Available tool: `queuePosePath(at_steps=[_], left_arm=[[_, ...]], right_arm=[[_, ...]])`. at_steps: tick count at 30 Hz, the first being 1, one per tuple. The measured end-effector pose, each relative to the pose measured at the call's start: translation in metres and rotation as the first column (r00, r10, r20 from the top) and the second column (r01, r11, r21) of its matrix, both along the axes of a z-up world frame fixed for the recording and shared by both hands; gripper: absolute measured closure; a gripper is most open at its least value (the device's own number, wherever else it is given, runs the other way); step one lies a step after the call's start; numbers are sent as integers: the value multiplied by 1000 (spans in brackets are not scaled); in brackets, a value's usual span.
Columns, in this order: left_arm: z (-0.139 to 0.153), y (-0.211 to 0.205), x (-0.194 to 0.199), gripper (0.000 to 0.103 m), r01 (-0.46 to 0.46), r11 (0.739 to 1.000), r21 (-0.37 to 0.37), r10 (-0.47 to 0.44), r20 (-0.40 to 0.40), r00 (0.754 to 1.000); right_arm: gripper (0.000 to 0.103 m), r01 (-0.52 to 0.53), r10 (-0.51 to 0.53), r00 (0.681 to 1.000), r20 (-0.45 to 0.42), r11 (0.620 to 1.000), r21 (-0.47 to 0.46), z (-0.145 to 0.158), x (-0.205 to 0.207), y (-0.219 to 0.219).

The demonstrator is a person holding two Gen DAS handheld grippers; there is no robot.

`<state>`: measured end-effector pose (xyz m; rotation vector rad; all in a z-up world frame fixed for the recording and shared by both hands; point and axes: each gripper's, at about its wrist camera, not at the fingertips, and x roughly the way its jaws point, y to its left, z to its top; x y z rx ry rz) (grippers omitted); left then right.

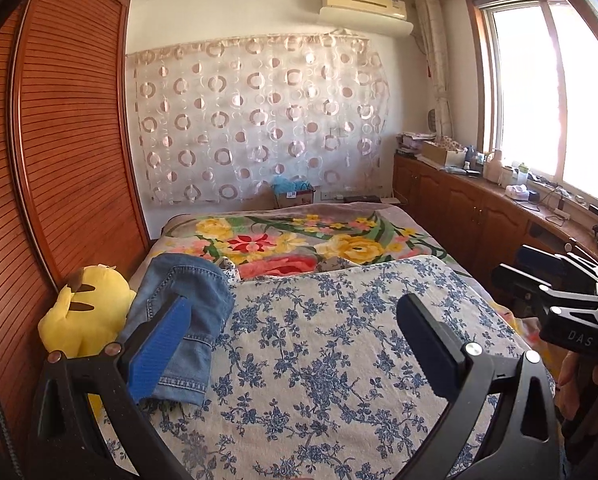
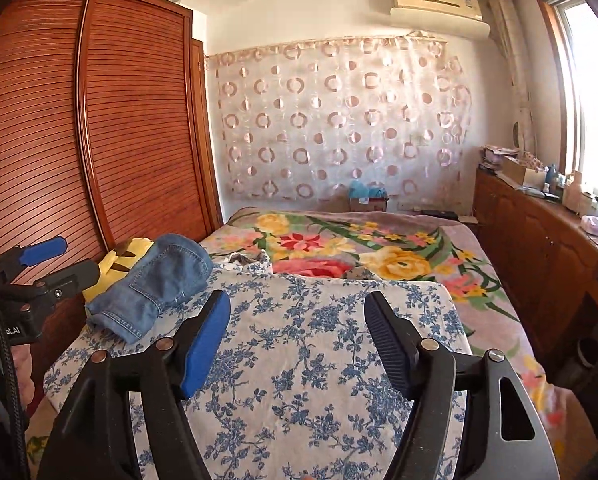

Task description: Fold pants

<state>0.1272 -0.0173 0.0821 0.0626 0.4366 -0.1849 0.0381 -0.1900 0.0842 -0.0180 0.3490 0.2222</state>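
On the bed (image 2: 379, 320), folded pants (image 2: 155, 280) lie beside both open, empty tools.

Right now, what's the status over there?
Left tool open, empty. Right tool open, empty. Jeans folded on bed's left edge, against yellow plush toy. Nothing in the way.

Faded blue denim pants (image 1: 187, 312) (image 2: 155, 280), folded into a thick compact bundle with stitched hems and seams showing. Lying at the left edge of the blue-and-white floral cloth, far end propped against a yellow plush toy. Apart from both grippers, untouched.
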Motion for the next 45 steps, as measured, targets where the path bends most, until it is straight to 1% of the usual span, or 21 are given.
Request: queuePosePath(at_steps=[7,13,24,45], left_arm=[[-10,6,-17,0,-9,1000,-21,9,-9,1000],[-16,12,-21,0,-26,999,-25,26,-27,999],[-19,19,-22,0,-46,999,-27,45,-29,999],[-18,15,-24,0,-35,999,-33,34,-25,999]], right_arm=[[31,31,-31,999,3,1000,3,-7,-18,3],[31,39,-39,999,-4,999,-4,-9,-25,4],[31,43,-43,999,-7,999,3,-8,-26,-5],[31,47,-47,999,5,999,-1,-11,-26,-10]])
